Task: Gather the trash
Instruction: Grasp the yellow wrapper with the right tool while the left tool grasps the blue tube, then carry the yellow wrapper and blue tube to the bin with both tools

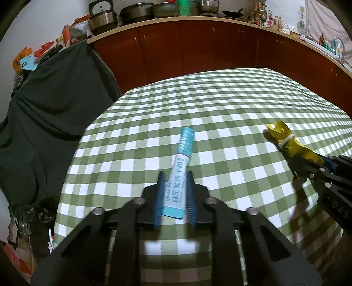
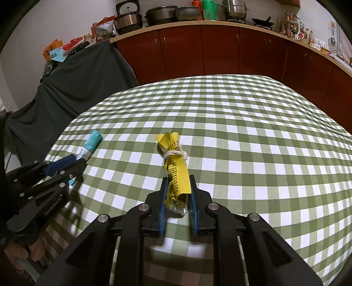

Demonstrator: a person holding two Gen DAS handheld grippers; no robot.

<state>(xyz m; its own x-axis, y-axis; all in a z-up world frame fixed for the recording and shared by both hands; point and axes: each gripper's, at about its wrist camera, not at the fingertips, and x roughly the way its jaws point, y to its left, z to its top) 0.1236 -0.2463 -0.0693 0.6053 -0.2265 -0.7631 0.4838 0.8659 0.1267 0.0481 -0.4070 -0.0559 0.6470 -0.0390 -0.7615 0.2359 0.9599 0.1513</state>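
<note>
Clamped between the blue pads of the left gripper (image 1: 175, 193) is a teal and white sachet (image 1: 180, 167), its near end pinched in the jaws and its teal far end jutting forward and slightly right over the green checked tablecloth (image 1: 220, 105). Off to that gripper's right, the right gripper (image 1: 308, 164) shows at the frame edge with a yellow wrapper (image 1: 286, 140) in its tips.

From its own camera, the right gripper (image 2: 178, 199) is closed on that yellow wrapper (image 2: 177, 173), a crumpled strip tied round with pale string (image 2: 176, 154); the wrapper's loose end curls ahead of the fingers, and a silvery scrap hangs at its near end between the pads. To this gripper's left, the left gripper (image 2: 74, 167) holds the sachet (image 2: 90, 144), which points away over the cloth.

Beyond the table's far edge stand red-brown cabinets (image 2: 220, 48) under a counter crowded with pots (image 2: 162, 13), and to the left a dark green cloth (image 1: 44, 105) drapes over furniture.
</note>
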